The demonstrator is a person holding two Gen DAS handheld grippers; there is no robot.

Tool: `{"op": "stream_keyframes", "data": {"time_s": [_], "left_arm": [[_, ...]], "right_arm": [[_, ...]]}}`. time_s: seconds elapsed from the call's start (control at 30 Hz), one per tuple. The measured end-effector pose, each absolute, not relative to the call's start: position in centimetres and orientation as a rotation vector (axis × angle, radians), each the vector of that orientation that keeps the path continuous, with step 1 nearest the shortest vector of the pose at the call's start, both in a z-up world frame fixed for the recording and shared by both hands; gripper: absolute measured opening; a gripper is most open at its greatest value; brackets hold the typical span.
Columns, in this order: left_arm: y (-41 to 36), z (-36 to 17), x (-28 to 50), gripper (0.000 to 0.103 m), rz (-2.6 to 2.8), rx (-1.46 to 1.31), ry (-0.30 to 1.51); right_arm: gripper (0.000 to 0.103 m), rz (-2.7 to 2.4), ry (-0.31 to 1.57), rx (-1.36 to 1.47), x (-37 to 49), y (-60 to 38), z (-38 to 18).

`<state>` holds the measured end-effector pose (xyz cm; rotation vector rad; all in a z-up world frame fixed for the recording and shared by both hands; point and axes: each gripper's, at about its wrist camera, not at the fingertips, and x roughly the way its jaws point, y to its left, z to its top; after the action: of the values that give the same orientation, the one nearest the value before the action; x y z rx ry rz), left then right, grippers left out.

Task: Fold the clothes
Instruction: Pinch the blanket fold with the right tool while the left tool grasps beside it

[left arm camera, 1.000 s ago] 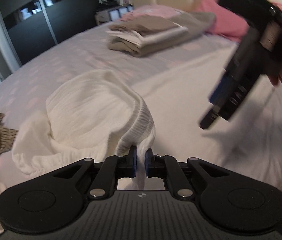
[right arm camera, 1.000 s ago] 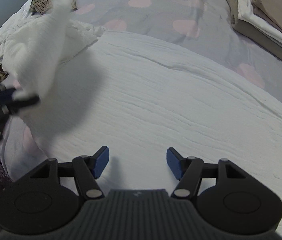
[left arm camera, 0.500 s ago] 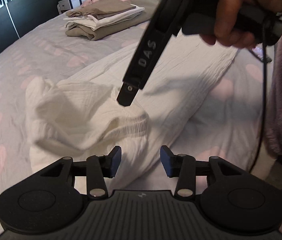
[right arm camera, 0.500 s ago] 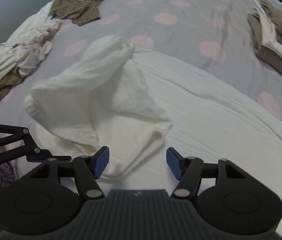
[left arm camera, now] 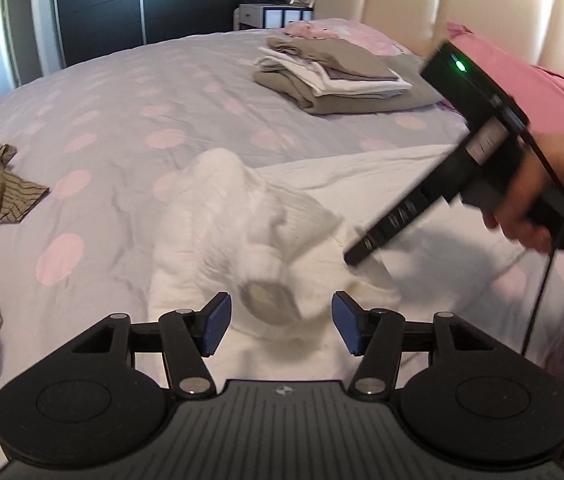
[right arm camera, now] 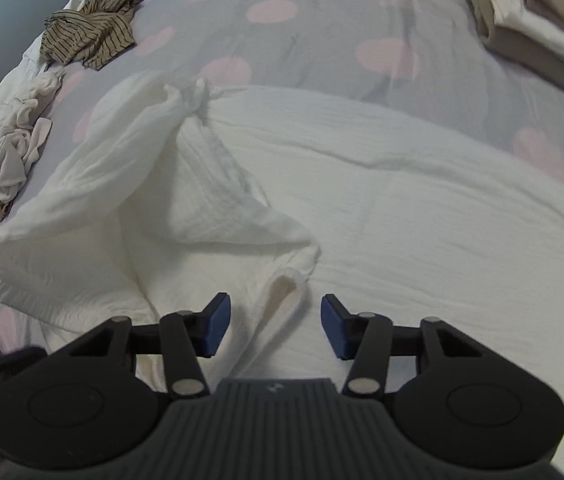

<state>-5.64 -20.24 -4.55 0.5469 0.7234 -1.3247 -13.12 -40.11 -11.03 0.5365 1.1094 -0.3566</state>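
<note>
A white crinkled garment (right arm camera: 402, 200) lies spread on the bed, its left part folded back over itself in a loose heap (right arm camera: 122, 184). In the left wrist view the heap (left arm camera: 242, 216) lies just ahead of my left gripper (left arm camera: 281, 325), which is open and empty, with a rolled cuff (left arm camera: 268, 298) between the fingertips' line. My right gripper (right arm camera: 272, 325) is open and empty, low over a cuff (right arm camera: 288, 284) of the garment. Its body (left arm camera: 462, 152) shows in the left wrist view at the right, hand-held.
A stack of folded beige and white clothes (left arm camera: 330, 76) sits far on the lilac dotted bedspread (left arm camera: 122, 120). Striped brown clothing (right arm camera: 90, 36) and crumpled white clothes (right arm camera: 6, 148) lie at the left edge. Pink pillows (left arm camera: 542, 92) and a headboard stand behind.
My left gripper let go of the white garment's edge and opened; the cloth dropped into a heap. My right gripper moved down toward the garment's cuff, staying open.
</note>
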Motion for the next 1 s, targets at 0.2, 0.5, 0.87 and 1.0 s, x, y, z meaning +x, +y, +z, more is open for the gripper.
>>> {"op": "stream_keyframes", "data": {"time_s": [0.2,0.5,0.87,1.0], "left_arm": [[-21.5,-3.8,-4.3,0.02,-1.365,0.507,0.776],[-25.7,-0.8,-6.6,0.011,-1.559,0.603,0.707],[-31.9,-6.6,-8.6,0.01,-1.657,0.725,0.91],[-32.5,-7.8,-8.8,0.01,-1.655,0.741,0.936]], "right_arm": [[0.014,-0.317,1.094,0.563,-13.2,-39.1,-11.2],[0.01,-0.292,1.037,0.435,-14.7,-36.9,-8.2],[0.01,-0.335,1.011,0.615,-18.7,-39.7,-10.5],[0.014,-0.327,1.017,0.666,-19.4,-40.5,-11.2]]}}
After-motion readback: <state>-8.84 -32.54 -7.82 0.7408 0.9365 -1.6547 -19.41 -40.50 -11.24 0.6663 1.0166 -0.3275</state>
